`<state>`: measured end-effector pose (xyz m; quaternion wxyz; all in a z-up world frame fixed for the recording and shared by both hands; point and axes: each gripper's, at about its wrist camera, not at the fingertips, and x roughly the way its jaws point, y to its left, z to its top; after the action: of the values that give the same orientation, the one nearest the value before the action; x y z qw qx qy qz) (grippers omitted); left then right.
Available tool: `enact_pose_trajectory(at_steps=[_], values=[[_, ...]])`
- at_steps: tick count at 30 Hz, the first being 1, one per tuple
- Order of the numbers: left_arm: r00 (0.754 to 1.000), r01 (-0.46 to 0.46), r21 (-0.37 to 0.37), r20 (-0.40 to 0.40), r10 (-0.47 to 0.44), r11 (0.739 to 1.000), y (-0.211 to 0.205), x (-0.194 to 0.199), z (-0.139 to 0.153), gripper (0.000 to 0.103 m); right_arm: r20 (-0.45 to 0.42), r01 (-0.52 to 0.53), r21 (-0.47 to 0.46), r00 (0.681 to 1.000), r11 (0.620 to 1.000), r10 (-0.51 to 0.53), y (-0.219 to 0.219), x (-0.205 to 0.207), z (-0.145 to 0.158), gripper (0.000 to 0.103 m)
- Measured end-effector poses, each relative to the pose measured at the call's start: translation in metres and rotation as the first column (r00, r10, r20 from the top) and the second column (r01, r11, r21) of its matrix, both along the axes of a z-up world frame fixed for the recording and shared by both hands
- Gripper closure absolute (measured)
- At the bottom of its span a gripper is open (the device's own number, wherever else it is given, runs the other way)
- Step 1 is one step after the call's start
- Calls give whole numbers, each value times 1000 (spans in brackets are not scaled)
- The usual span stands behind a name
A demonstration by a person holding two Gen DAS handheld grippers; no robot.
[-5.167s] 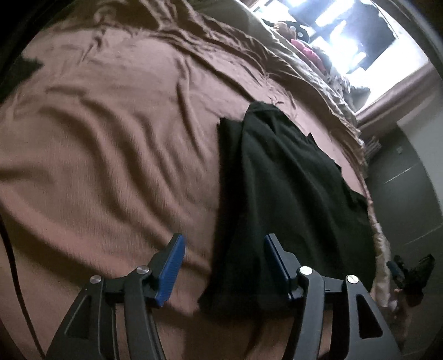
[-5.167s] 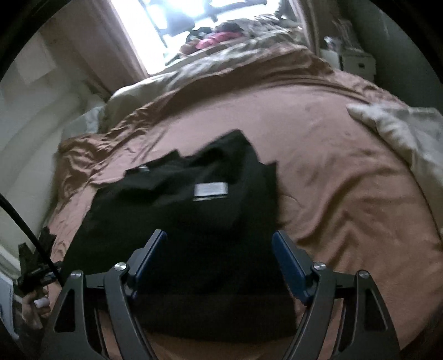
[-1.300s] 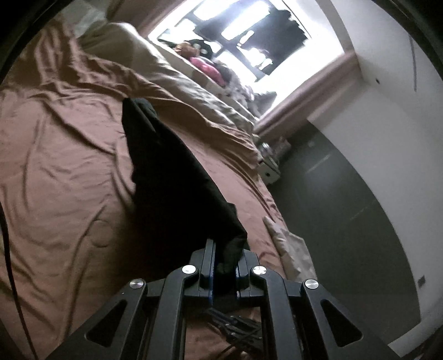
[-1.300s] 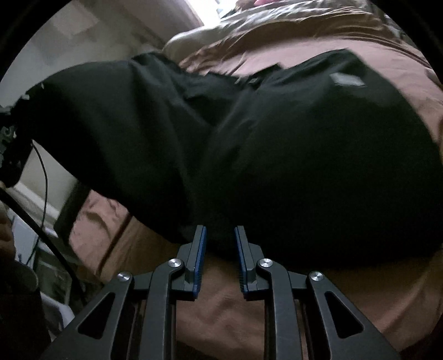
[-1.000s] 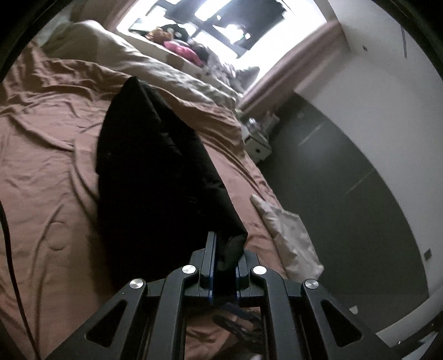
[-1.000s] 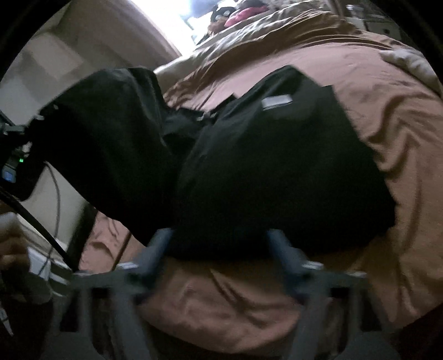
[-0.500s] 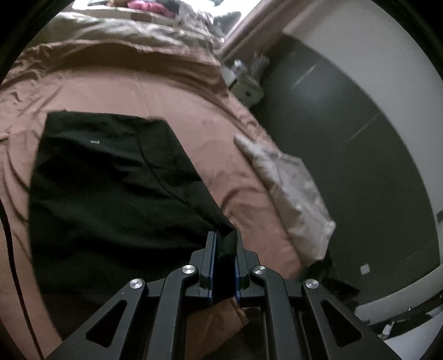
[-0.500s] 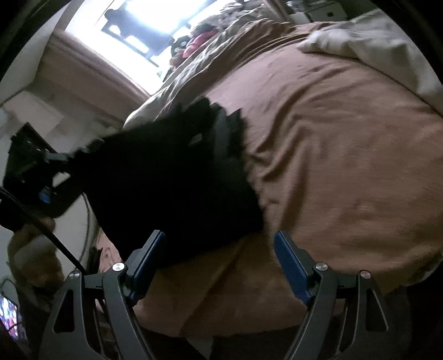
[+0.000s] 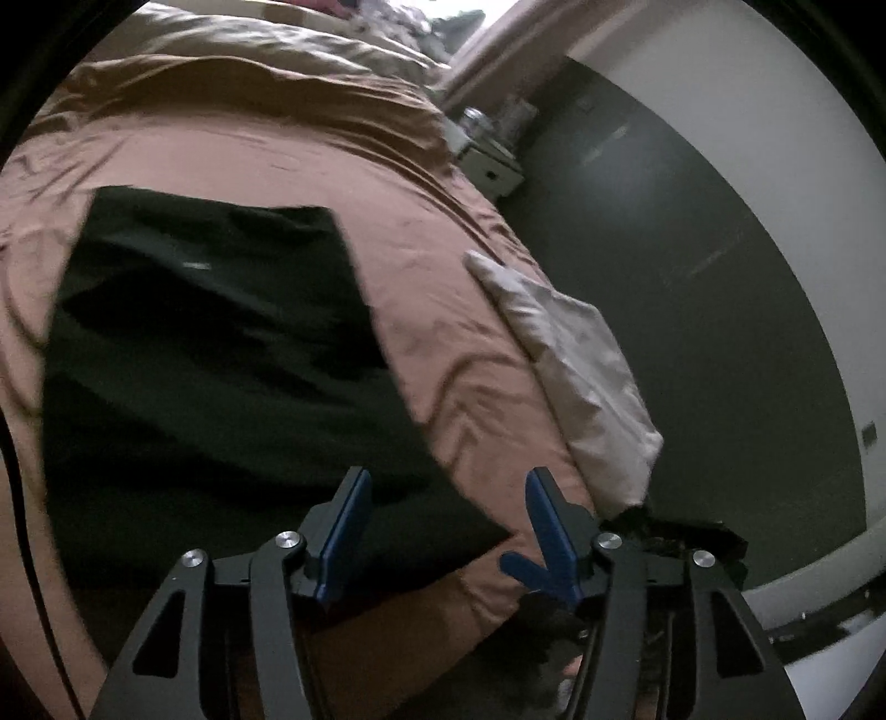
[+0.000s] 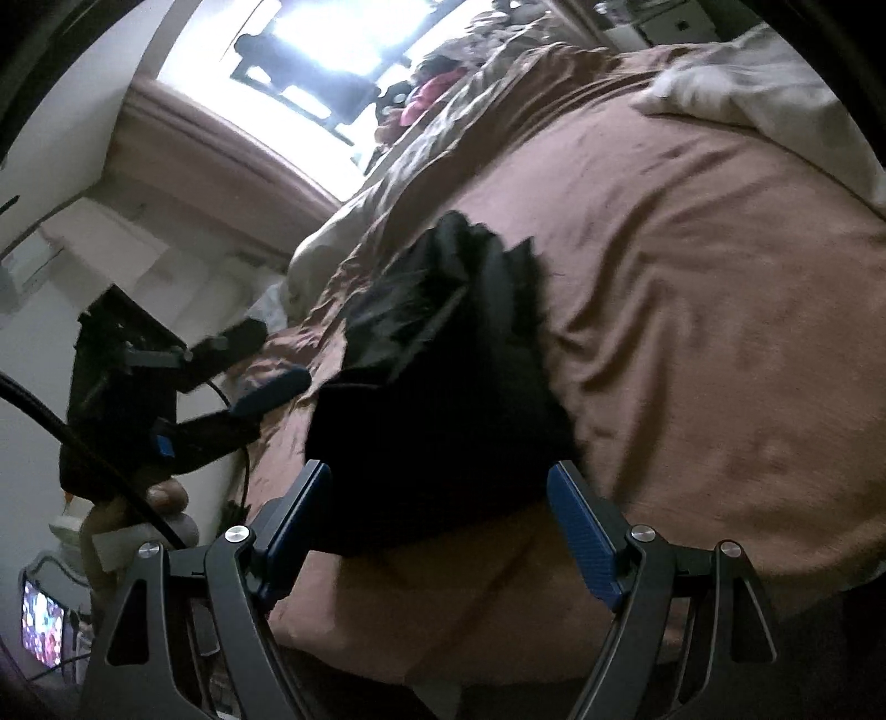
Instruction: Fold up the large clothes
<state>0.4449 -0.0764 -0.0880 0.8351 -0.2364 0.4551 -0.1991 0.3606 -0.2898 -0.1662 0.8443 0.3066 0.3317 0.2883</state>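
Note:
A black garment (image 9: 210, 354) lies folded and flat on the brown bedspread (image 9: 421, 232). My left gripper (image 9: 448, 526) is open and empty just above the garment's near right corner. In the right wrist view the same garment (image 10: 443, 387) lies as a dark folded pile on the bedspread (image 10: 692, 332). My right gripper (image 10: 443, 526) is open and empty over the garment's near edge. The left gripper also shows there (image 10: 243, 376), open, held by a hand at the left of the bed.
A pale grey cloth (image 9: 576, 354) lies along the bed's right edge, also seen in the right wrist view (image 10: 764, 88). A beige duvet (image 9: 266, 44) is bunched at the bed's far end below a bright window (image 10: 310, 61). A dark wall (image 9: 692, 277) and nightstand (image 9: 493, 166) flank the bed.
My left gripper has opened and let go of the garment's corner, which now lies flat. The right gripper stays open and has shifted slightly over the near edge.

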Motion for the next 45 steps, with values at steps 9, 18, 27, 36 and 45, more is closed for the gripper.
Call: enact_pose_trajectory(at_steps=[9,18,27,36,45], values=[[978,-203,49,-31,204,978,96,-33,-16,43,23,16,-17,1000,1000,-16,41,29,9,33],[939,-324,103,-89,333,940,152,-56,-55,43,11,86,-45,996,995,-86,55,35,6,94],[958,-234,111,-142,248,966,117,-44,-89,43,-44,140,-18,989,990,-140,25,27,-16,98],[974,-168,182,-121,192,969,89,-36,-90,43,-125,187,10,975,982,-185,8,16,-39,98],[966,-210,142,-124,227,967,109,-30,-91,43,-48,53,-44,997,998,-55,12,18,6,85]])
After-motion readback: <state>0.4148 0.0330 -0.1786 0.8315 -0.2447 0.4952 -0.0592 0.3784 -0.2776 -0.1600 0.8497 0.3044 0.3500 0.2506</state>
